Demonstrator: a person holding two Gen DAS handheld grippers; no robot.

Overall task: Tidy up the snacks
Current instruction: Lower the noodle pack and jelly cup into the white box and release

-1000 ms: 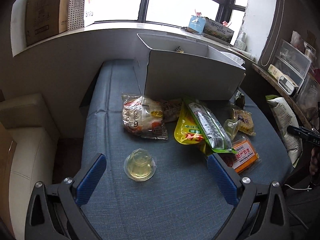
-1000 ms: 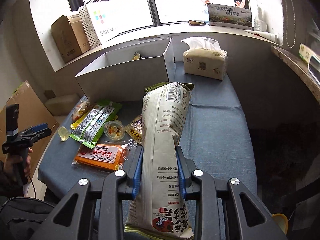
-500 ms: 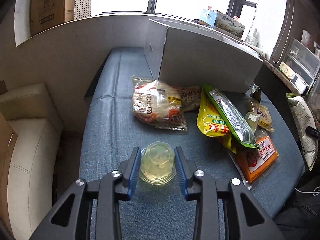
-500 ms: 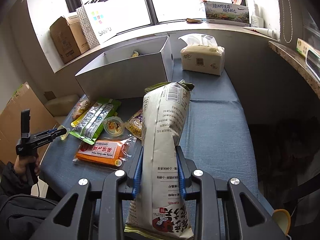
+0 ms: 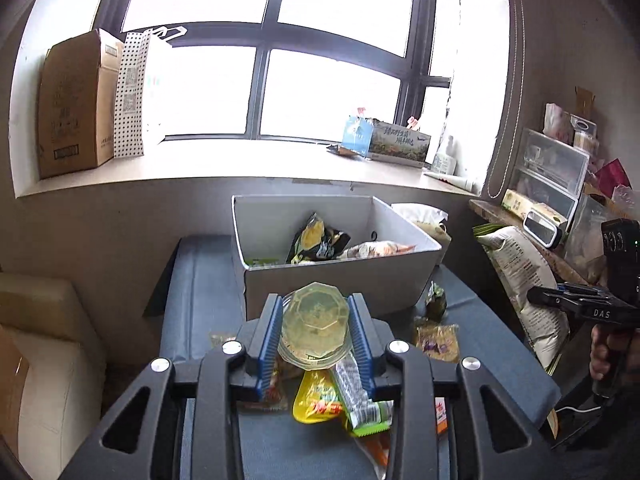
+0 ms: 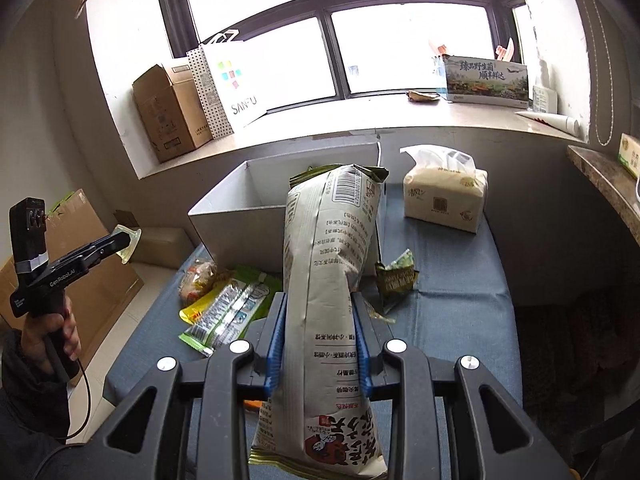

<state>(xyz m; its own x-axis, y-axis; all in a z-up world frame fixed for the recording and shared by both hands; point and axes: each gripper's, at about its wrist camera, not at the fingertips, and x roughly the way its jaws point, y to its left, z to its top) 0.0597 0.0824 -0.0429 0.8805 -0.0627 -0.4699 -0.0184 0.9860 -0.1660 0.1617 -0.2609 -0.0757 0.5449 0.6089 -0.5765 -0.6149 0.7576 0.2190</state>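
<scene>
1. A blue fabric surface [image 5: 200, 280] sits under a wide window sill, with a white box [image 5: 340, 276] standing open on it as the landmark; a second ago the left view looked down on the snacks spread in front of the box, and now it looks over the box's near wall into its inside, where a few packets already lie.
2. The left claw [image 5: 316, 330] was spread wide a second ago with the jelly cup [image 5: 316, 322] lying on the surface between its fingers; now its blue pads press both sides of the cup, which is lifted clear, in front of the box's near wall.
3. The right claw [image 6: 318, 346] grips the tall chip bag [image 6: 332, 280] about its middle, as it did a second ago; the bag stands upright in front of the box, its top now reaching above the box rim.
4. The yellow packet [image 5: 316, 400] and the green-edged packet [image 5: 360, 400] lie on the surface in front of the box, below the raised cup.
5. A tissue pack [image 6: 444, 200] rests to the right of the box, unmoved.
</scene>
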